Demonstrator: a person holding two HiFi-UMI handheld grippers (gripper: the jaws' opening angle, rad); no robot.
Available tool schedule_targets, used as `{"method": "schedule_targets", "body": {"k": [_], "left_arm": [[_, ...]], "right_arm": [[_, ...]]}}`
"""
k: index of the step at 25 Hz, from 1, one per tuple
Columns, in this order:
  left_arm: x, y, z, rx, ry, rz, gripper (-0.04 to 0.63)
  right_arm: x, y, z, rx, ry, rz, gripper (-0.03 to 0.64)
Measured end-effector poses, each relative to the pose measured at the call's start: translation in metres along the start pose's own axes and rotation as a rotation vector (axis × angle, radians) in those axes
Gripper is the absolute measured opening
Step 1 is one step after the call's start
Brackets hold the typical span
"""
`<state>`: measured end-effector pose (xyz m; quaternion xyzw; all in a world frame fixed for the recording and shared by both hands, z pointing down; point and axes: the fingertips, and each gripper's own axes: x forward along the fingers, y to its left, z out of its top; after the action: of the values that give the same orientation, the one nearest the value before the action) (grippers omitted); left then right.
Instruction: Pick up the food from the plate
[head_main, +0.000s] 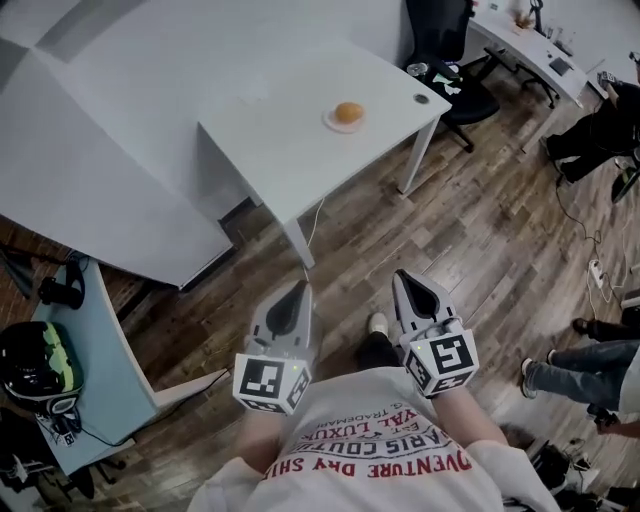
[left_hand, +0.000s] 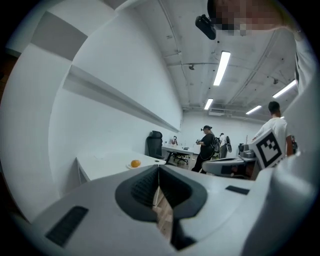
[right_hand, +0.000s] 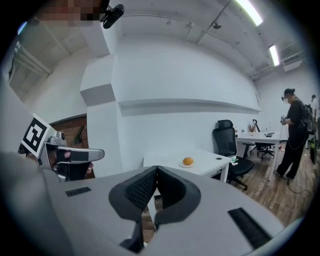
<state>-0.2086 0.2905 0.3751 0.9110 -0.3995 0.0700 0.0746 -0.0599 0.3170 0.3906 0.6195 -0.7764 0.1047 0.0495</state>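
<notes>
Wooden floor (head_main: 480, 230) lies beneath my left gripper (head_main: 299, 291) and right gripper (head_main: 403, 279), both clenched empty near my body because the food (head_main: 348, 112) on its plate (head_main: 329, 122) sits well ahead.

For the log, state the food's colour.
The food is orange; head view shows it best.

Item 1, food (head_main: 348, 112): round, orange-brown, bun-like, intact. Pos.: centred on plate (head_main: 329, 122), touching it. Item 2, plate: small, round, white, lying flat on white table (head_main: 270, 140), nr. table's right edge, towards far corner.
</notes>
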Motion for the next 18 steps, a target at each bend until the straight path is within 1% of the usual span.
{"method": "schedule_targets", "body": {"k": [6,8,10,14,16,18], "left_arm": [[0.107,-0.011,0.026,0.001,-0.008,0.035,0.008],[0.138,-0.017,0.034,0.012,-0.013,0.039,0.008],[0.163,-0.023,0.039,0.019,-0.011,0.039,0.008],[0.200,-0.025,0.039,0.022,0.003,0.042,0.008],[0.219,-0.017,0.036,0.015,0.017,0.052,0.008],[0.241,-0.007,0.034,-0.006,0.026,0.041,0.008]], "right_arm": [[0.055,-0.092,0.029,-0.006,0.012,0.064,0.011],[0.069,-0.117,0.033,-0.021,0.025,0.090,0.011],[0.079,-0.140,0.035,-0.035,0.038,0.096,0.011],[0.100,-0.173,0.033,-0.017,0.056,0.092,0.011],[0.114,-0.184,0.030,-0.018,0.067,0.096,0.011],[0.132,-0.196,0.029,-0.018,0.080,0.093,0.011]]}}
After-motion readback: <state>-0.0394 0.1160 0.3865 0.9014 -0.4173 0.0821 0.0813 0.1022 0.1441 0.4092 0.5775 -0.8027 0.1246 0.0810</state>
